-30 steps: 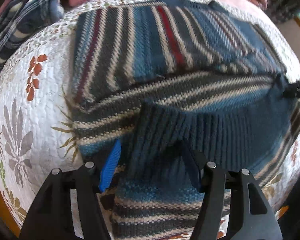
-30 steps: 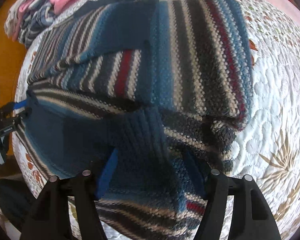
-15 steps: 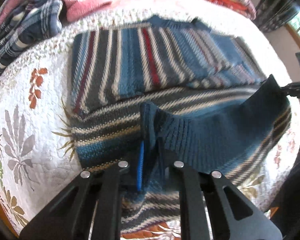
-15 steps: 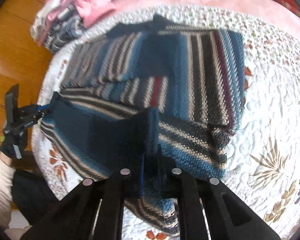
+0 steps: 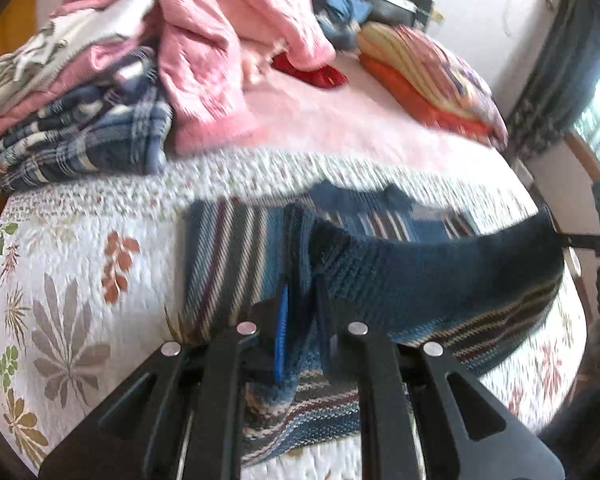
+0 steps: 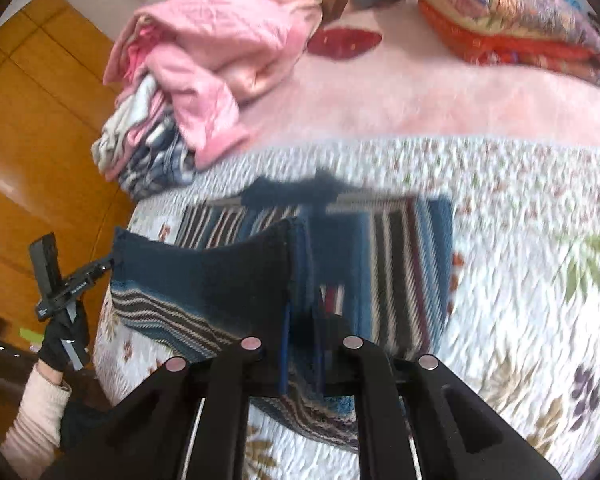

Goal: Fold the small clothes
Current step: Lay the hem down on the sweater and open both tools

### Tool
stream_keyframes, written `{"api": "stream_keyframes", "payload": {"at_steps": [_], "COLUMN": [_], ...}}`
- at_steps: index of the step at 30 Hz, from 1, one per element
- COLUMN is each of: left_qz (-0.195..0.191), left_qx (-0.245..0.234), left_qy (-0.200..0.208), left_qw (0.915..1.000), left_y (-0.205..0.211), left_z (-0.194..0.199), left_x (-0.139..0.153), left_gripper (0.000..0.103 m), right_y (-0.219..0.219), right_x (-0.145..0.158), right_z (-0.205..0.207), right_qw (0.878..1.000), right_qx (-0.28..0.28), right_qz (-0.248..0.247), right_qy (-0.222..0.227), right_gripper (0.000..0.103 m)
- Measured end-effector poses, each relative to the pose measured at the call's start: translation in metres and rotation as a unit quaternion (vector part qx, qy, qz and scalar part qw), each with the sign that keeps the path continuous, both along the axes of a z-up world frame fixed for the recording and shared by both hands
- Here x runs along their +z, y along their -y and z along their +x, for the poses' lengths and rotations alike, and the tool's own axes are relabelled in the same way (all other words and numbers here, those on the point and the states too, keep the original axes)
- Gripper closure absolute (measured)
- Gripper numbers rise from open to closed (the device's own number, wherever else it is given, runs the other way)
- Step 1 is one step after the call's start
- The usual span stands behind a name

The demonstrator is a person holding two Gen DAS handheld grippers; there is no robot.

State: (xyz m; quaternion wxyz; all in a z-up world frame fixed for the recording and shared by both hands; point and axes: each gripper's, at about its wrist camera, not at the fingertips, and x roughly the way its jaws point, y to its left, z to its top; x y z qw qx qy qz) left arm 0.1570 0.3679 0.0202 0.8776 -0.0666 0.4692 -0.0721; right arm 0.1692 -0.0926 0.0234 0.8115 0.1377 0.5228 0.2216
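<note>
- Left gripper (image 5: 300, 332) and right gripper (image 6: 302, 344): each clenched on the ribbed hem of the blue striped knit sweater (image 5: 420, 280), raised taut between them; its body lies on the bed.
- White floral quilt (image 5: 60, 280); pink blanket (image 5: 340, 120) beyond.
- Heap of pink and plaid clothes (image 5: 100, 100) at back left.
- Right view only: orange wooden wall (image 6: 40, 140), black-gloved hand (image 6: 64, 340).

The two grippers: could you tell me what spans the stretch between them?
The striped sweater's dark blue hem, held between left gripper and right gripper; both wrist views show it.
</note>
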Motion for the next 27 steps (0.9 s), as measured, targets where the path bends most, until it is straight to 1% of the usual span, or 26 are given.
{"api": "stream_keyframes", "payload": {"at_steps": [3,6,8,11,14,19,24,27], "left_qz": [-0.007,0.002,0.006,0.023,0.034,0.044,0.051,0.056], "left_qx": [0.016,0.016,0.018,0.022,0.031,0.037,0.044,0.05], "left_qy": [0.01,0.017,0.016,0.0,-0.018,-0.046,-0.064,-0.072], "left_qw": [0.9998,0.9997,0.9997,0.9995,0.9988,0.9973,0.9957,0.9946], "left_y": [-0.003,0.0,0.003,0.007,0.009,0.006,0.003,0.002], "left_z": [0.032,0.064,0.085,0.113,0.128,0.142,0.149,0.152], "left_x": [0.003,0.001,-0.006,-0.029,-0.054,-0.092,-0.114,-0.124], "left_gripper": [0.092,0.092,0.092,0.092,0.092,0.092,0.09,0.088], "right_y": [0.002,0.002,0.0,-0.002,-0.005,-0.008,-0.007,-0.005], "right_x": [0.003,-0.005,-0.013,-0.031,-0.055,-0.09,-0.115,-0.127], "right_z": [0.028,0.059,0.08,0.105,0.125,0.142,0.151,0.153], "right_qw": [1.0,0.999,0.998,0.997,0.995,0.992,0.99,0.988], "right_qx": [-0.019,-0.036,-0.046,-0.055,-0.061,-0.068,-0.076,-0.082], "right_qz": [-0.005,-0.017,-0.028,-0.047,-0.059,-0.075,-0.085,-0.086], "right_qy": [0.002,-0.003,-0.012,-0.028,-0.047,-0.072,-0.088,-0.095], "right_gripper": [0.094,0.094,0.094,0.094,0.094,0.094,0.094,0.093]}}
